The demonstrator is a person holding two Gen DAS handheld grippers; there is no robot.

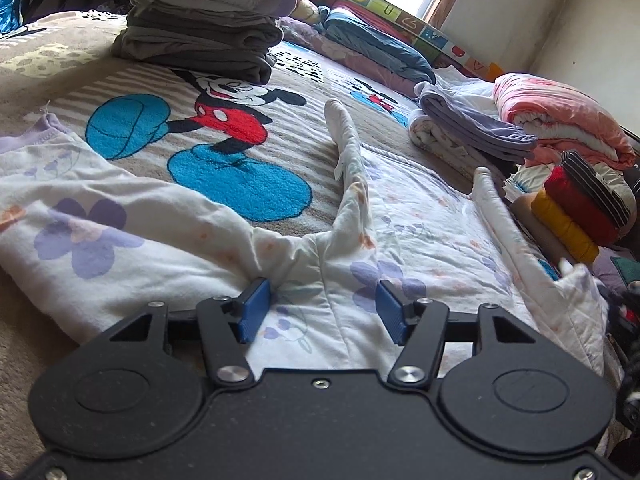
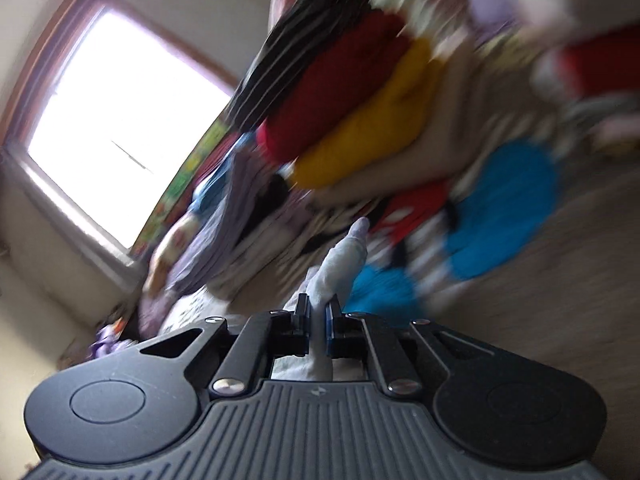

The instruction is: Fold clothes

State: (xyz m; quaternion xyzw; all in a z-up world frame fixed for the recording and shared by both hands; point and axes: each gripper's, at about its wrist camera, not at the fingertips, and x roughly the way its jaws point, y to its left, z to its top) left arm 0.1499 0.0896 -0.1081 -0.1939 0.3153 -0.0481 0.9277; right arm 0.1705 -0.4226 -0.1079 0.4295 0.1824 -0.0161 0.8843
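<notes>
The floral garment (image 1: 400, 208), white with purple flowers, lies spread across the near side of the bed (image 1: 48, 56), over a blanket bearing a cartoon mouse (image 1: 236, 120). At the bed's far left a stack of folded grey clothes (image 1: 200, 36) stands finished; at the right edge a second pile of folded items (image 1: 576, 200), striped, red and yellow, sits beside a pink quilt (image 1: 560, 116).

The left claw (image 1: 320, 312) hovers low over the garment's middle, its blue pads standing well apart with cloth lying between them but not pinched. The right claw (image 2: 318, 312) is closed tight on a narrow strip of the same pale cloth (image 2: 340, 264), which sticks out past its tips.

The step in hand appears to be an early fold: one end of the garment is gripped for carrying over. The next move likely calls for the left claw to close on or pin the cloth so that the layer stays flat while the right end crosses.

The left wrist view shows the garment's full lay and both piles sharply. The right wrist view, heavily blurred, alone shows the grip itself and the window (image 2: 120, 120).
</notes>
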